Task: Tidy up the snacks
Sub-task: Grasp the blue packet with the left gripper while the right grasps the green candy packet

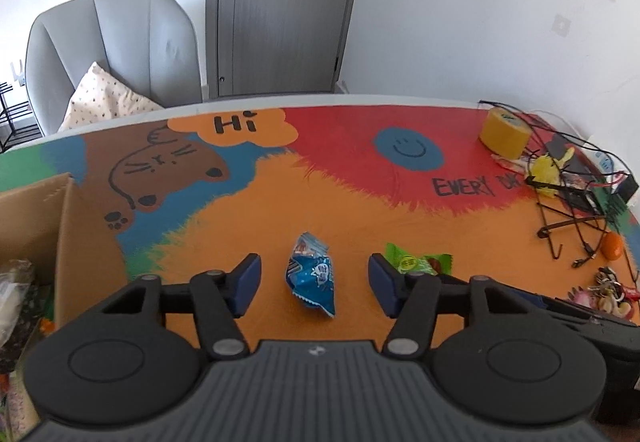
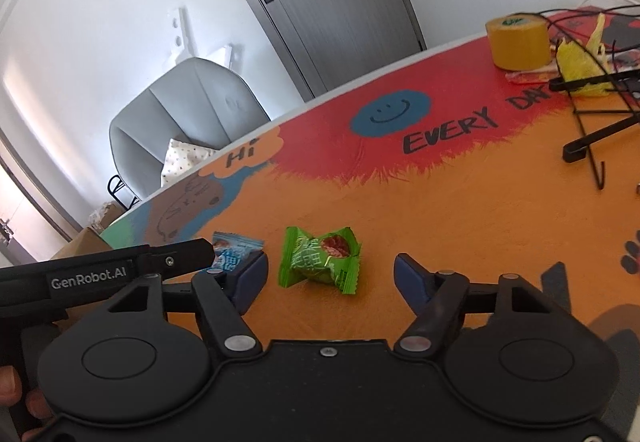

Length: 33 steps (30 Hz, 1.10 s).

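A blue snack packet (image 1: 311, 276) lies on the orange part of the painted table, between the open fingers of my left gripper (image 1: 314, 284), untouched. A green snack packet (image 2: 320, 260) lies just to its right, between the open fingers of my right gripper (image 2: 330, 276). The green packet (image 1: 418, 262) shows partly behind the left gripper's right finger. The blue packet (image 2: 232, 252) shows at the left of the right wrist view, partly hidden by the left gripper's body (image 2: 100, 274). Both grippers are empty.
A cardboard box (image 1: 48, 238) holding wrapped snacks stands at the table's left edge. At the right lie a yellow tape roll (image 1: 505, 132), black wires and a wire rack (image 1: 572, 201), an orange ball (image 1: 612, 250) and keys (image 1: 608, 288). A grey chair (image 1: 116, 49) stands behind the table.
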Each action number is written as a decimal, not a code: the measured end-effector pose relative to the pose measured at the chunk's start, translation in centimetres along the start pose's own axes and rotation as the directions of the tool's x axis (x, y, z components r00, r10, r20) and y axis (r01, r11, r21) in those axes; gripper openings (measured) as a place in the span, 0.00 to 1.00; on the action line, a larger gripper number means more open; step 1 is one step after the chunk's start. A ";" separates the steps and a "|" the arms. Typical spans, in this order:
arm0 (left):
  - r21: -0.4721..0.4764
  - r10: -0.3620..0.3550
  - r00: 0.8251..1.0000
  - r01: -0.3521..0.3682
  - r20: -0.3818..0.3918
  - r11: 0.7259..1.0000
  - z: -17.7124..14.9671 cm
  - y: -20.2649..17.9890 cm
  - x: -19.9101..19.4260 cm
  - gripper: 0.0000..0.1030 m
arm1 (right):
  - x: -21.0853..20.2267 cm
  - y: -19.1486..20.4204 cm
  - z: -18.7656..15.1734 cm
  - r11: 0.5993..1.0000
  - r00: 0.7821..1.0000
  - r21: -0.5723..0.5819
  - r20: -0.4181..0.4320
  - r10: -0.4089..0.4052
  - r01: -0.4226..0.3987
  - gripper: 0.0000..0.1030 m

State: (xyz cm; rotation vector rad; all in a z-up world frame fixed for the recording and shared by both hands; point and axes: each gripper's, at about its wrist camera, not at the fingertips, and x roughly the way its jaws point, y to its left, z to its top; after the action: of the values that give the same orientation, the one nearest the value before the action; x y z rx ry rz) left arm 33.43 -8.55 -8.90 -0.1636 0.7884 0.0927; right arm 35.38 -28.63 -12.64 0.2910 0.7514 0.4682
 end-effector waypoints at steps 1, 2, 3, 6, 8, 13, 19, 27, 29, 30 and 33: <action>-0.006 0.002 1.000 -0.002 -0.007 1.000 0.1 0.0 0.4 0.53 | 0.3 0.0 0.0 1.000 1.000 -0.001 -0.005 -0.003 0.003 0.67; -0.015 0.003 1.000 -0.004 -0.017 1.000 0.2 0.1 0.8 0.51 | 0.6 -0.1 0.1 1.000 1.000 -0.001 -0.010 -0.008 0.008 0.67; -0.020 0.001 1.000 -0.002 -0.024 1.000 0.3 0.1 1.2 0.50 | 0.8 -0.1 0.1 1.000 1.000 0.000 -0.013 -0.010 0.010 0.67; -0.041 0.003 0.999 -0.005 -0.046 0.999 0.3 0.2 2.3 0.49 | 1.3 -0.1 0.1 1.000 1.000 -0.003 -0.022 -0.020 0.020 0.67; -0.046 0.007 0.998 -0.009 -0.058 0.999 0.3 0.1 3.1 0.44 | 1.4 0.1 0.1 0.999 0.999 -0.013 -0.023 -0.030 0.030 0.67; -0.075 0.001 0.994 -0.009 -0.105 0.997 -0.3 0.4 4.7 0.27 | 1.6 0.3 0.3 0.999 0.999 -0.017 -0.021 -0.039 0.039 0.67; -0.098 0.004 0.998 -0.011 -0.068 0.995 -0.2 1.0 3.4 0.26 | 2.4 0.9 0.5 0.999 0.999 -0.020 -0.017 -0.037 0.036 0.67; -0.113 0.015 0.999 -0.018 -0.034 0.993 0.1 1.5 1.5 0.26 | 3.4 1.8 0.5 0.994 0.996 -0.075 -0.021 -0.087 0.085 0.42; -0.108 0.010 1.000 -0.013 -0.027 0.994 -0.1 1.5 1.0 0.26 | 2.9 1.5 0.5 0.996 0.997 -0.056 -0.025 -0.068 0.066 0.37; -0.106 0.007 1.000 -0.009 -0.023 0.994 -0.2 1.5 0.8 0.26 | 2.6 1.6 0.4 0.995 0.997 -0.064 -0.020 -0.075 0.074 0.37; -0.103 -0.002 1.000 0.000 -0.014 0.995 -0.5 1.5 0.0 0.26 | 1.6 1.5 0.0 0.996 0.998 -0.054 -0.009 -0.070 0.069 0.34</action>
State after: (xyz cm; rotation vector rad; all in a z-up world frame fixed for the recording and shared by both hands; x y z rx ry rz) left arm 32.87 -7.20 -9.42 -0.2625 0.7975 0.1314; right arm 35.97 -26.55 -12.94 0.2117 0.7559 0.4238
